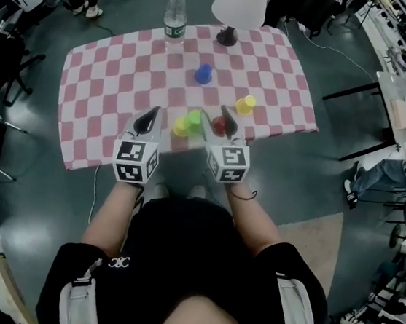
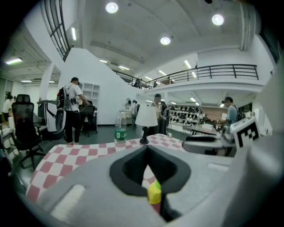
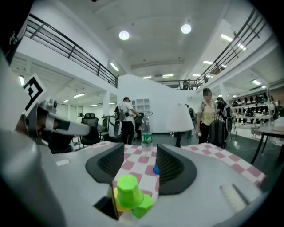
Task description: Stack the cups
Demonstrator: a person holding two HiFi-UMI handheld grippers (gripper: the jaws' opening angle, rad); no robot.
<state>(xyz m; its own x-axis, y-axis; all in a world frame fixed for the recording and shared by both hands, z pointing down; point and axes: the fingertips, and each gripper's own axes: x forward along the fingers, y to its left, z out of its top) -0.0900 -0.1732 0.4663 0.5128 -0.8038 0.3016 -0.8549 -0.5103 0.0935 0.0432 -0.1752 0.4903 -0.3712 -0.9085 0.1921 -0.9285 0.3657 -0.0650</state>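
On the pink checked tablecloth [image 1: 110,80] a blue cup [image 1: 203,73] stands mid-table and a yellow cup [image 1: 245,105] towards the right. A green cup [image 1: 194,118] and a yellow cup [image 1: 181,127] sit together near the front edge, with a red cup [image 1: 220,126] just to their right. My right gripper [image 1: 217,121] hovers over the red cup, open. Its own view shows bare pads [image 3: 171,166], with the green cup [image 3: 128,190] upside down low between the jaws and the blue cup [image 3: 155,170] farther off. My left gripper [image 1: 149,118] is shut and empty, left of the cups.
A water bottle [image 1: 175,15] and a white-shaded lamp [image 1: 239,4] stand at the table's far edge. Office chairs [image 1: 2,60] are to the left and a desk [image 1: 398,101] to the right. People stand in the hall beyond the table.
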